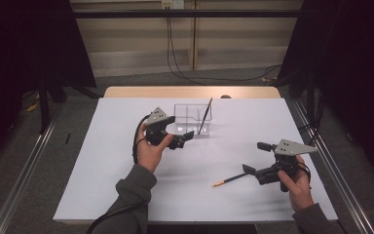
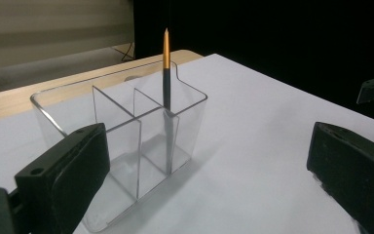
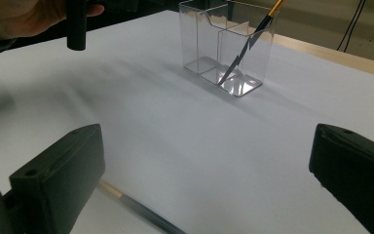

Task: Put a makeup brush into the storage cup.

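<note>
Lying on the white worktop (image 1: 126, 195) near the right front, a dark pencil (image 1: 230, 179) with an orange end points left and toward the near edge, its far end just beside the lower jaw of the right tongs (image 1: 253, 158). Those tongs are held in the person's right hand (image 1: 297, 183) low over the worktop, with their jaws spread wide and nothing between them. In the right gripper view the same pencil (image 3: 141, 210) shows as a blurred dark shaft with a pale end, lying on the sheet between the two black jaws and close to the near edge of the view, not touched by either jaw as far as can be told.

Farther off, at the middle of the worktop toward its far side, stands a clear plastic holder (image 1: 184, 113) split into compartments. A second pencil (image 1: 204, 116) stands in its right-hand compartment, leaning with its orange tip up and to the right. In the left gripper view this second pencil (image 2: 166, 68) rises almost upright above the holder's (image 2: 68, 105) rim, its tip well clear of the walls.

The left tongs (image 1: 191, 134), held in the left hand (image 1: 151, 146), sit just left of the holder and near its front corner. Their jaws are wide apart as well and grip nothing; the holder stands beyond them, apart from both jaws.
</note>
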The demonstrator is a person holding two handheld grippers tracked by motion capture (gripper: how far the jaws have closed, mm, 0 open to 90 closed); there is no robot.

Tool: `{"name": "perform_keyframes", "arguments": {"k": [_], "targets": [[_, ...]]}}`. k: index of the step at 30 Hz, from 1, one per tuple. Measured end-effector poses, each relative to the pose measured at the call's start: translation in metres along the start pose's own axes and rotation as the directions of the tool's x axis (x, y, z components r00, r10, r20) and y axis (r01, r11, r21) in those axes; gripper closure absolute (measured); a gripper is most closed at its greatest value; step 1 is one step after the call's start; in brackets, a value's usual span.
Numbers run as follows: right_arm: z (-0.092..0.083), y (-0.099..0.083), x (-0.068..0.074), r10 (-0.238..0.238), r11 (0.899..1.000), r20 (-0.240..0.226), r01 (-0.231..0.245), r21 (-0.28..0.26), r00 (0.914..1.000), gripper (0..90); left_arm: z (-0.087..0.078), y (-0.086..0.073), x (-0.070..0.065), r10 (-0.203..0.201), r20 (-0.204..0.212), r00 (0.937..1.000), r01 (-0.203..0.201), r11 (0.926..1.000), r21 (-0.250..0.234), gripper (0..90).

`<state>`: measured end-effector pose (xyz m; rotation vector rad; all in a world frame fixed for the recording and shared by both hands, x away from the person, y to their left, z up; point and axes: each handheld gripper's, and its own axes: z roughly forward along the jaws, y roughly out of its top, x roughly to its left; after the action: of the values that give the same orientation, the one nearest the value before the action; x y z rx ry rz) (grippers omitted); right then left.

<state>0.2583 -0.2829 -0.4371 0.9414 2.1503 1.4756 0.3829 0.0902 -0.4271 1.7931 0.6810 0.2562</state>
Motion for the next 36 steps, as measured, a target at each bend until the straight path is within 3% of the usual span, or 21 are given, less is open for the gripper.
{"name": "perform_keyframes", "arguments": {"k": [3, 19, 24, 26, 33, 36], "targets": [[0.0, 0.0, 0.0, 0.002, 1.0, -0.003, -0.002, 0.003, 1.0, 0.0, -0.002, -0.002, 0.0, -0.013, -0.001, 0.9999, 0.013, 0.9999, -0.01, 1.9], [0.001, 0.0, 0.001, 0.001, 1.0, -0.004, -0.001, 0.005, 1.0, 0.0, -0.013, -0.012, 0.002, -0.006, -0.022, 0.9997, 0.006, 0.9999, 0.012, 2.0], [0.002, -0.001, 0.001, -0.005, 1.0, -0.009, 0.005, 0.007, 1.0, 0.0, -0.017, -0.015, 0.005, -0.012, -0.006, 0.9999, 0.012, 0.9999, -0.003, 2.0], [0.002, -0.001, 0.001, -0.005, 1.0, -0.008, 0.005, 0.013, 1.0, 0.0, -0.019, -0.015, 0.004, -0.014, -0.029, 0.9995, 0.014, 0.9999, 0.002, 2.0], [0.002, -0.001, 0.001, -0.006, 1.0, -0.01, 0.007, 0.01, 0.9999, 0.0, -0.026, -0.019, 0.007, -0.007, -0.015, 0.9999, 0.007, 1.0, 0.0, 2.3], [0.001, -0.001, 0.0, -0.004, 1.0, -0.008, 0.004, 0.009, 1.0, 0.0, -0.029, -0.02, 0.006, 0.0, -0.037, 0.9993, 0.0, 0.9999, 0.014, 2.3]]}}
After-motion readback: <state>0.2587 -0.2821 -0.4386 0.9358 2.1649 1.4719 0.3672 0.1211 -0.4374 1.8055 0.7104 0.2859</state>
